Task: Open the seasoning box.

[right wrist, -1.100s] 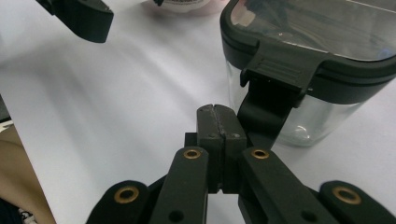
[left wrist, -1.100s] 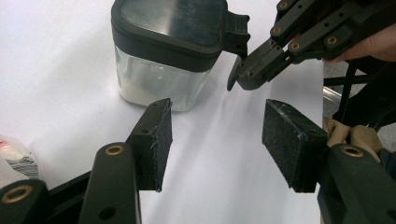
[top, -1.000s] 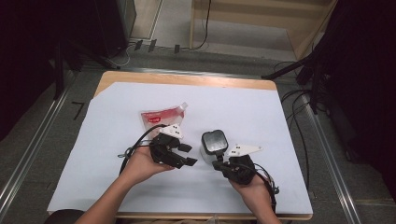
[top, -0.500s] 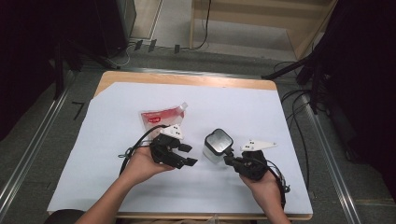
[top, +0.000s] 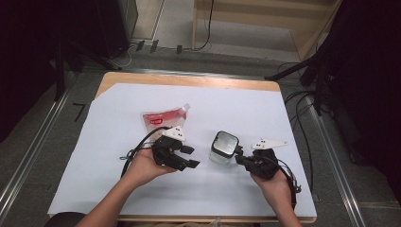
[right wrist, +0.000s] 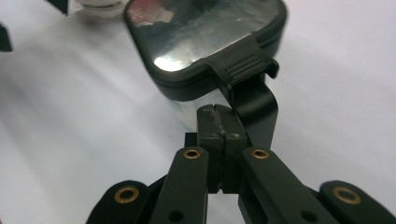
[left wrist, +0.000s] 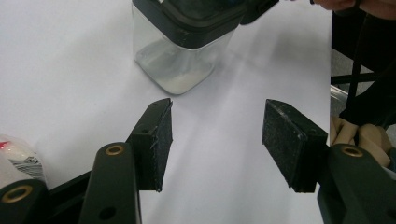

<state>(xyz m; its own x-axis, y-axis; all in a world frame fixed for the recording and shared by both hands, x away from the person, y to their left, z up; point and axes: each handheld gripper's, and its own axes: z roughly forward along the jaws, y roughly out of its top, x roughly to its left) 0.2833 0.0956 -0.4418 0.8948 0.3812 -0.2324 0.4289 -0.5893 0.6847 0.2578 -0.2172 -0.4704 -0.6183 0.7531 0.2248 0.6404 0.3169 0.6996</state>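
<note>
Clear square jar (top: 224,148), glossy black lid (right wrist: 205,32)

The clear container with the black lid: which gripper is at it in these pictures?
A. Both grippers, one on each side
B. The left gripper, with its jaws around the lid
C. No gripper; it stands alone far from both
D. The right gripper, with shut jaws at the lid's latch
D: in the right gripper view the right gripper, jaws pressed together, sits at the latch of the clear container; the left gripper is open and apart from it.
</note>
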